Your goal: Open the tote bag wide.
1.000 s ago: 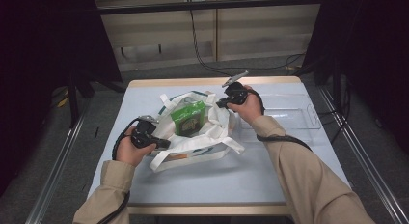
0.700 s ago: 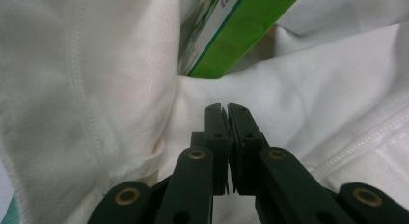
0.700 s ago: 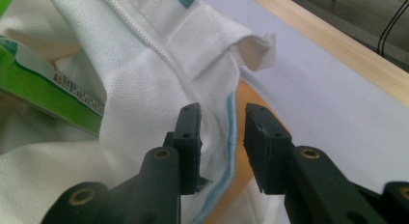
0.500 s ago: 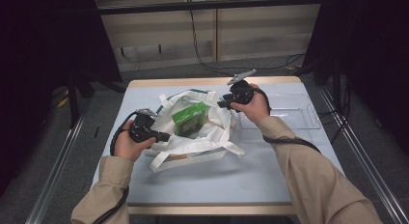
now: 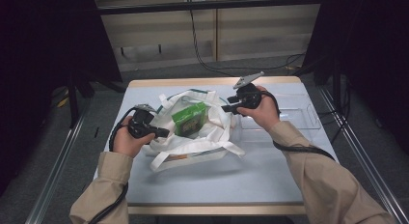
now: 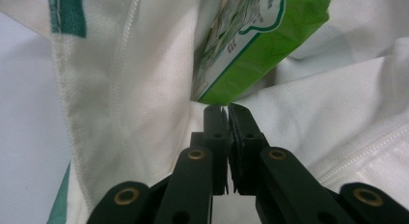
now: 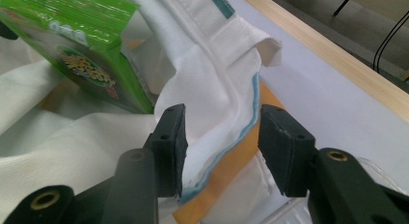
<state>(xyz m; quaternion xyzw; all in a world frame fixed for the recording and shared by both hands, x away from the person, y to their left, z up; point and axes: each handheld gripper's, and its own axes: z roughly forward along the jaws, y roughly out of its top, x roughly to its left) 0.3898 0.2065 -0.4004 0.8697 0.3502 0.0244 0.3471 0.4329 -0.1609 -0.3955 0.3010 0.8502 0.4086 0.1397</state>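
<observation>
White cloth bag (image 5: 193, 142) with teal trim, green packet (image 5: 189, 119) inside, left fingers (image 6: 215, 125) clenched on cloth, right fingers (image 7: 172, 132) released.

woven cloth bag (image 5: 212, 137), glossy plastic packet (image 5: 189, 119)

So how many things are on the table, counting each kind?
White cloth bag: 1
Green packet in the bag: 1
Clear plastic tray: 1
Total: 3
</observation>
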